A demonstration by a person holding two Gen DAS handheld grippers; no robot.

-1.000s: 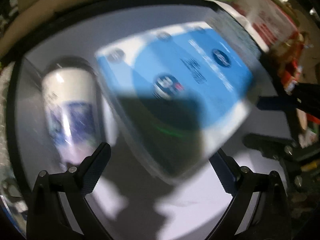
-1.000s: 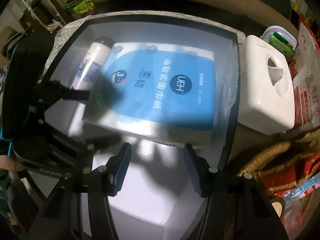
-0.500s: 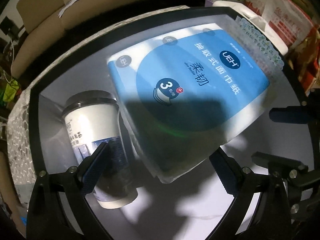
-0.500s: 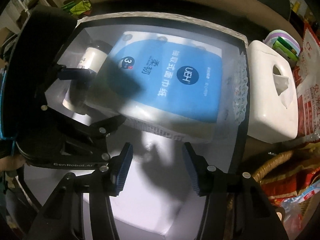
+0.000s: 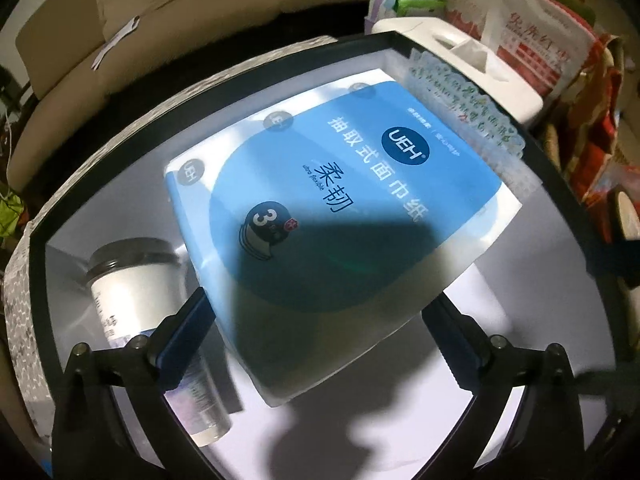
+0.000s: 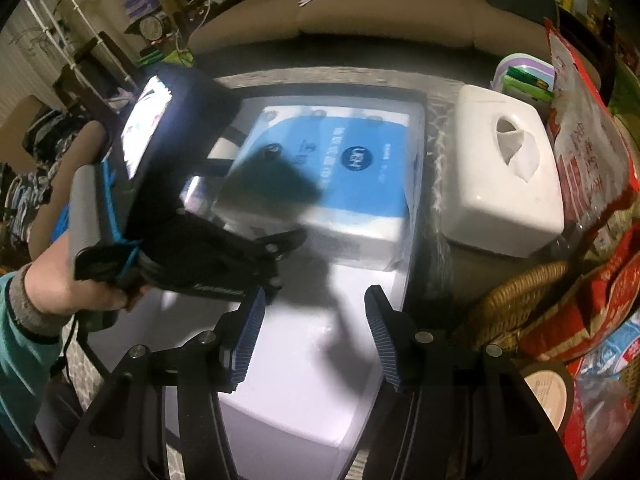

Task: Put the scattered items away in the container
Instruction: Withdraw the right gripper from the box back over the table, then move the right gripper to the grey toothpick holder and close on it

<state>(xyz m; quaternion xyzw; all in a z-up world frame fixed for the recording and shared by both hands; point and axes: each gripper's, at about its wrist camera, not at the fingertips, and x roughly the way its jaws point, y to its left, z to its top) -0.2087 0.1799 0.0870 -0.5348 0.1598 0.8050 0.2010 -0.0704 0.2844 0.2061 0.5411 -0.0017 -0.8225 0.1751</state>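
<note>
Tissue pack [image 5: 340,216], blue and white, lies tilted inside the black-rimmed container [image 5: 560,184], its near end raised off the white floor. Just beside it, a paper cup [image 5: 140,280] with a dark lid lies on its side in the same container. Left gripper [image 5: 320,344] hangs above them, its jaws opening wide with the pack's near corner between them, untouched. Right gripper [image 6: 316,340] holds nothing, its fingers apart only by a narrow gap. A white tissue box [image 6: 504,176] stands just outside the container's right wall, with a wicker basket [image 6: 516,300] nearer.
</note>
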